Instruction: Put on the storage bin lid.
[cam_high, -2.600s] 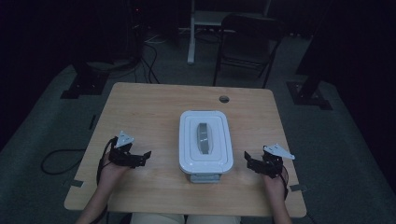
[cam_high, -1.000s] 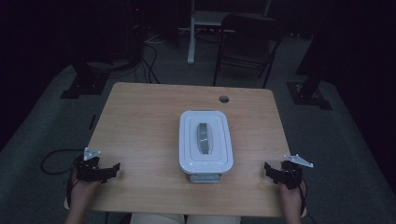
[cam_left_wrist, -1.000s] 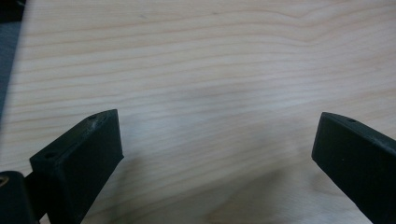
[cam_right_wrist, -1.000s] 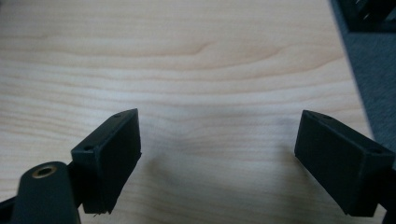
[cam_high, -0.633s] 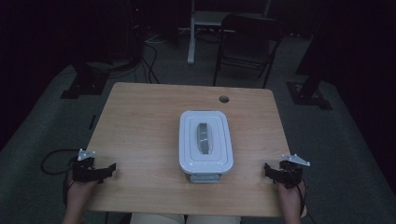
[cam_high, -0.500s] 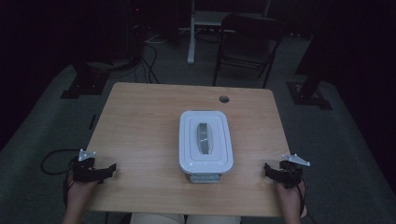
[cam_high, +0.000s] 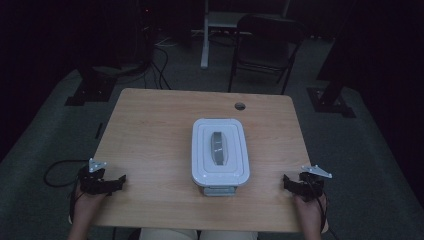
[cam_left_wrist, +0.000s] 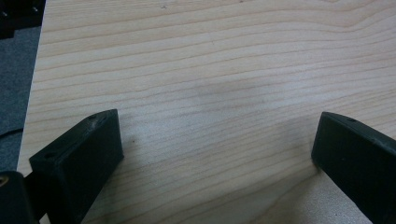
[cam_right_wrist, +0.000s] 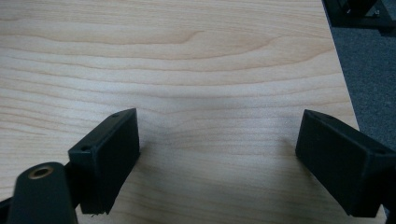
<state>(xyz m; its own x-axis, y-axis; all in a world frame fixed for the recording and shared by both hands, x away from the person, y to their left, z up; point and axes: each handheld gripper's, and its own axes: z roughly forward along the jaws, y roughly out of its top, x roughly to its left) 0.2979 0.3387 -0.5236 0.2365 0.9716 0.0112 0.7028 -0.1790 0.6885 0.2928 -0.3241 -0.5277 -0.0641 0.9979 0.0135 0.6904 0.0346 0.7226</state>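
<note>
A white lidded container (cam_high: 220, 155) with a grey handle on top sits in the middle of the wooden table (cam_high: 150, 130). My left gripper (cam_high: 116, 181) rests at the table's front left edge, held by a hand. It is open, with bare wood between its jaws in the left gripper view (cam_left_wrist: 215, 140). At the front right edge my right gripper (cam_high: 289, 181) is held the same way. Its jaws stand wide apart over bare wood in the right gripper view (cam_right_wrist: 217, 140), so it is open. Both grippers are well away from the container.
A round cable hole (cam_high: 240, 106) is in the table's far edge. A folding chair (cam_high: 265, 45) and a white stand (cam_high: 205, 35) are behind the table. Black stand bases (cam_high: 85, 92) and cables lie on the grey carpet around it.
Both grippers have drawn back from beside the container to the table's front corners over the last seconds. In the last half second they barely moved.
</note>
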